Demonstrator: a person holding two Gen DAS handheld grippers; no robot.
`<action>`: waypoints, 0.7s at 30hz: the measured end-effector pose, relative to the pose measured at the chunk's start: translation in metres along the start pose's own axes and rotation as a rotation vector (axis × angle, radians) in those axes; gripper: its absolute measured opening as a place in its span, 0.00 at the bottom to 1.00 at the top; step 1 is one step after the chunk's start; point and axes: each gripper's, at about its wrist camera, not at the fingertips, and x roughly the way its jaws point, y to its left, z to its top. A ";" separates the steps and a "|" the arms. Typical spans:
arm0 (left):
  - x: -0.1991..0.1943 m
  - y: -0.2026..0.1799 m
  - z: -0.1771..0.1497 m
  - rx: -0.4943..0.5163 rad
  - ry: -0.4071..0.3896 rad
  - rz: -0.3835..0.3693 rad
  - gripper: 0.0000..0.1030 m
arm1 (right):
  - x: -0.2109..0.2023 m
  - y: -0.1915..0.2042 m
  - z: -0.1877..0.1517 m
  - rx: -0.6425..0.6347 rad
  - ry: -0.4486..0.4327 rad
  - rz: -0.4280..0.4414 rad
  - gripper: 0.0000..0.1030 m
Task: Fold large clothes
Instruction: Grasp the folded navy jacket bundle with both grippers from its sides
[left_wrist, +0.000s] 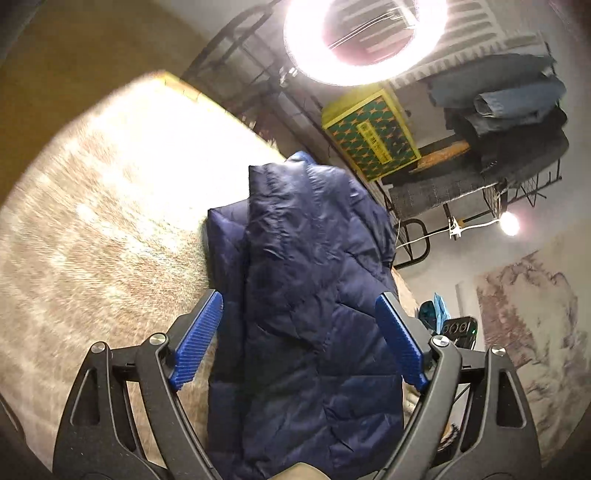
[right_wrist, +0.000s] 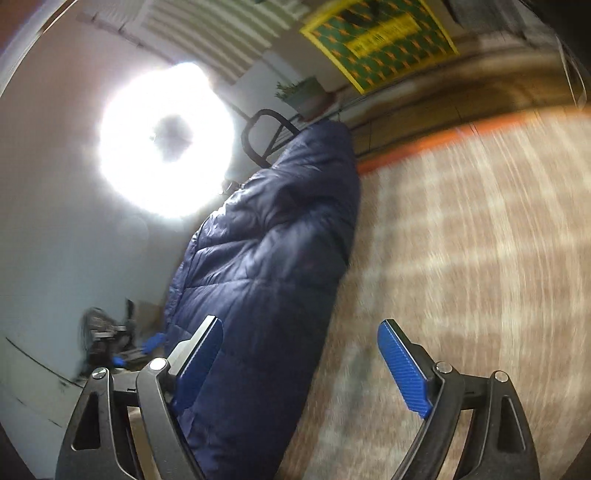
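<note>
A navy quilted puffer jacket (left_wrist: 310, 280) lies folded lengthwise in a long narrow bundle on the beige woven table cover (left_wrist: 103, 206). My left gripper (left_wrist: 299, 306) is open, its blue pads either side of the bundle's near end, nothing pinched. In the right wrist view the same jacket (right_wrist: 266, 243) runs away from me along the table's left edge. My right gripper (right_wrist: 301, 328) is open, the left pad (right_wrist: 199, 354) against the jacket's side, the right pad over the bare cover (right_wrist: 461, 240).
A bright ring light (left_wrist: 365, 40) glares beyond the table. A yellow-green patterned box (left_wrist: 369, 129) and a black rack with stacked jeans (left_wrist: 506, 99) stand behind. The table's orange edge (right_wrist: 443, 136) shows far off. A potted plant (right_wrist: 303, 92) sits beyond it.
</note>
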 end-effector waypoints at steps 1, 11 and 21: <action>0.004 0.002 0.002 -0.005 0.012 0.012 0.84 | 0.000 -0.005 -0.002 0.026 0.004 0.018 0.86; 0.045 0.018 0.008 -0.003 0.105 -0.001 0.85 | 0.014 0.002 -0.009 -0.013 0.060 0.083 0.83; 0.068 0.019 0.026 -0.084 0.093 -0.102 0.85 | 0.048 0.017 -0.007 -0.002 0.099 0.197 0.68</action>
